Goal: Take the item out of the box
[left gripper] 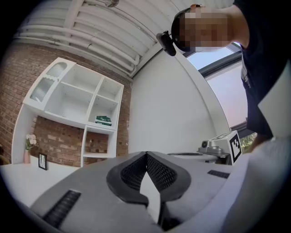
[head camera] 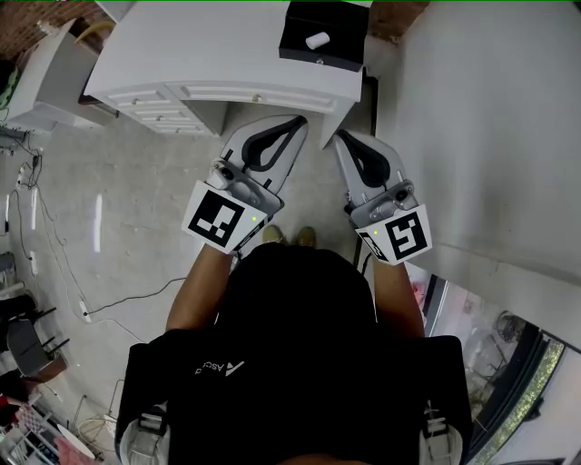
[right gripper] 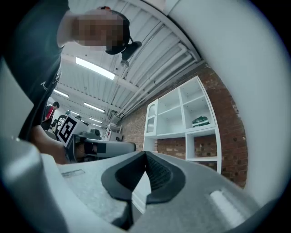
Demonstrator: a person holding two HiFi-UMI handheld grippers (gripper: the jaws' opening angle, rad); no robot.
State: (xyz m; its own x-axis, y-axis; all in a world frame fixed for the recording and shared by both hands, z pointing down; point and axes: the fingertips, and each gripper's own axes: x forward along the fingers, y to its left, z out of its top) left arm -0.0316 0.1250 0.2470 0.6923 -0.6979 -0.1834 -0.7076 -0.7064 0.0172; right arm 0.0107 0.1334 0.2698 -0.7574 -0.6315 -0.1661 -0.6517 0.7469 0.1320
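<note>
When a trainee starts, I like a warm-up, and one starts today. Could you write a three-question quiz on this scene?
1. True or false: the small white item lies outside the black box.
2. The black box stands on: A) the white desk with drawers; B) the floor; C) a wall shelf.
3. Fill in: the left hand-held gripper and the right hand-held gripper both have their jaws ____, with nothing between them.

Key: 1 false, it lies in the box; 2 A; 3 shut.
</note>
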